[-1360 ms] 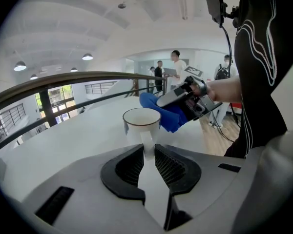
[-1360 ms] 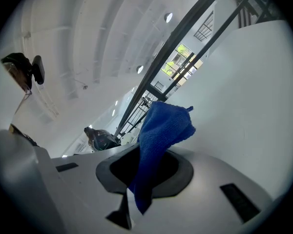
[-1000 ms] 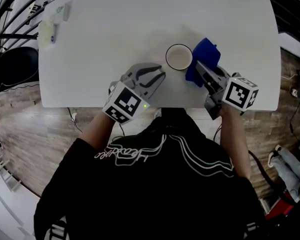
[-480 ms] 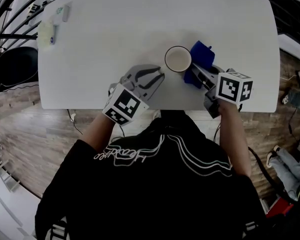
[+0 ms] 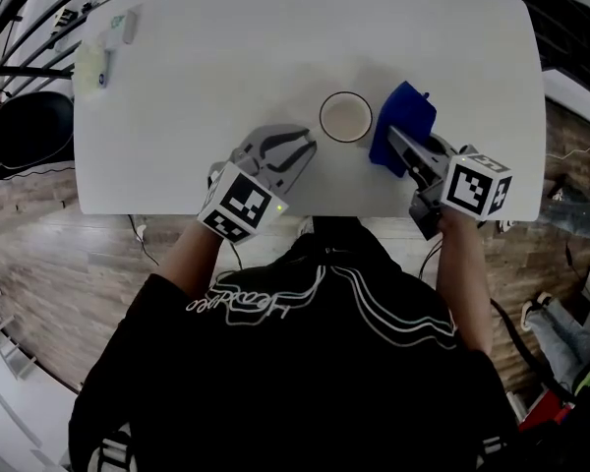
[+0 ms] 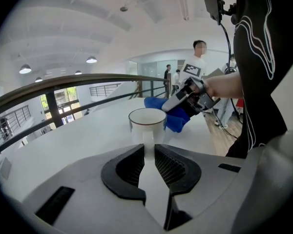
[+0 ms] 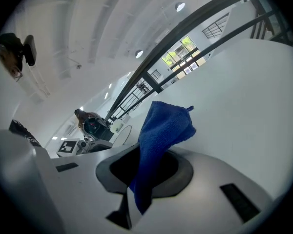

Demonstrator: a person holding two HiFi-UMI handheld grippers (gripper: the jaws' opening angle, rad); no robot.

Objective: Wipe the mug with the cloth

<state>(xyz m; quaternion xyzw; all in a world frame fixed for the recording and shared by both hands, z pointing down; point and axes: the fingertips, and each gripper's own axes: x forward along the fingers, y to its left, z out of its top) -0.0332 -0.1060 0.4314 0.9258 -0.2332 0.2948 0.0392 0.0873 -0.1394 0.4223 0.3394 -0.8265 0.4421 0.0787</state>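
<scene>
A white mug [image 5: 345,118] stands upright on the white table [image 5: 275,47], near its front edge. My right gripper [image 5: 397,138] is shut on a blue cloth [image 5: 403,124], which it holds just right of the mug with a small gap between them. In the right gripper view the cloth [image 7: 163,126] sticks up out of the jaws. My left gripper [image 5: 302,147] stands open just short of the mug's near-left side. In the left gripper view the mug [image 6: 147,122] is straight ahead, its handle facing my open left gripper [image 6: 149,150].
A pale round object [image 5: 92,64] and a small packet [image 5: 128,24] lie at the table's far left corner. A black chair [image 5: 20,131] stands off the left end. The table's front edge runs just under both grippers. People stand in the background [image 6: 198,57].
My right gripper has pulled the cloth off the mug's right side and shifted a little to the right. The left gripper has edged slightly up and left.
</scene>
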